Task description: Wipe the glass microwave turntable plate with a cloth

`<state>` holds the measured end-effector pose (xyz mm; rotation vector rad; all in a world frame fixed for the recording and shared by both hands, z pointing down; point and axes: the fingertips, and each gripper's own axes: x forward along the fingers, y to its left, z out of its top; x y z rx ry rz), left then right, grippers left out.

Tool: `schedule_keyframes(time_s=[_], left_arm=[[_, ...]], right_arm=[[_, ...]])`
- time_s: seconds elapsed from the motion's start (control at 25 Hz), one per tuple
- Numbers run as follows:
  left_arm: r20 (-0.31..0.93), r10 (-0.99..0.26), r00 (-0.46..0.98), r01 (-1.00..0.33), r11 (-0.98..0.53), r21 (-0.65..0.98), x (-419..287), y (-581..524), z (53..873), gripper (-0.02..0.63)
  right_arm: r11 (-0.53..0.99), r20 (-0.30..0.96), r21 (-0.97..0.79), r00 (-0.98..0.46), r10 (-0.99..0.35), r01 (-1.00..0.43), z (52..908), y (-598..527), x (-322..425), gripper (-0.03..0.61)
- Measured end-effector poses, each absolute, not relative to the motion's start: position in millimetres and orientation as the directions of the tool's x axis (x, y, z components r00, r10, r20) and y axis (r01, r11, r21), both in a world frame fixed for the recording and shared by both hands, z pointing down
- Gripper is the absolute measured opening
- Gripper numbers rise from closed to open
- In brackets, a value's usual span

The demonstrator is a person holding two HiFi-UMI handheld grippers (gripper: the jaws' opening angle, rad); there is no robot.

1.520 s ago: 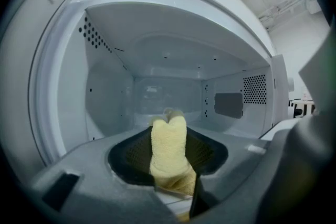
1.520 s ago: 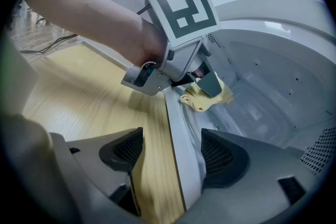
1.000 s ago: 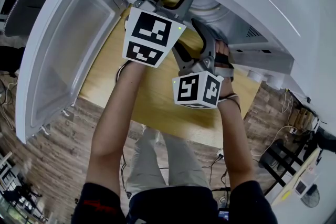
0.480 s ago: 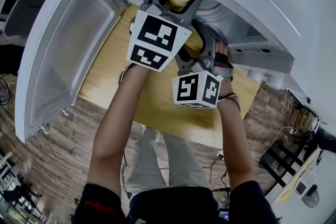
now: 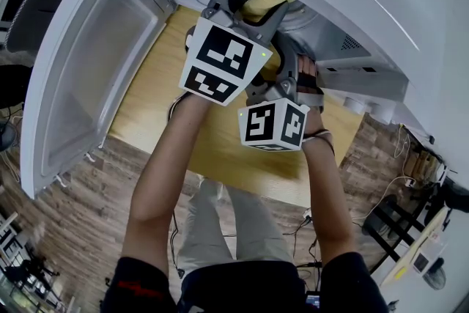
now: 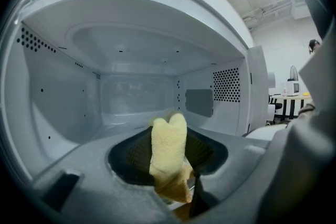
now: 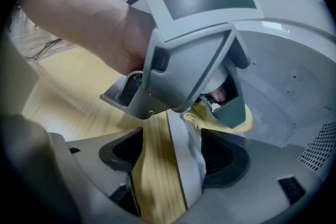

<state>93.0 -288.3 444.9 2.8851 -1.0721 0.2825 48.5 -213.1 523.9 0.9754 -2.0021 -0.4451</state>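
The left gripper reaches into the open microwave, jaws clamped on a folded yellow cloth. The glass plate lies inside, next to the cloth. The right gripper is close beside the left one, jaws apart over the wooden table.

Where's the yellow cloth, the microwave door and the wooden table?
yellow cloth (image 6: 169,144): left gripper view, middle of its upright fold.
microwave door (image 5: 88,77): head view, inner window panel.
wooden table (image 5: 150,91): head view, bare top near the door.
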Motion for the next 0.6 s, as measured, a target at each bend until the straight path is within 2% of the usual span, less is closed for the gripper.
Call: schedule_keyframes(time_s=[0.6], left_arm=[[0.177,-0.669,0.722,-0.678,-0.735,-0.015,77.6,-286.2,435.1,0.163]], right_arm=[[0.645,0.547,0.611,-0.345,-0.763,-0.458,523.0,-211.6,48.6,0.305]])
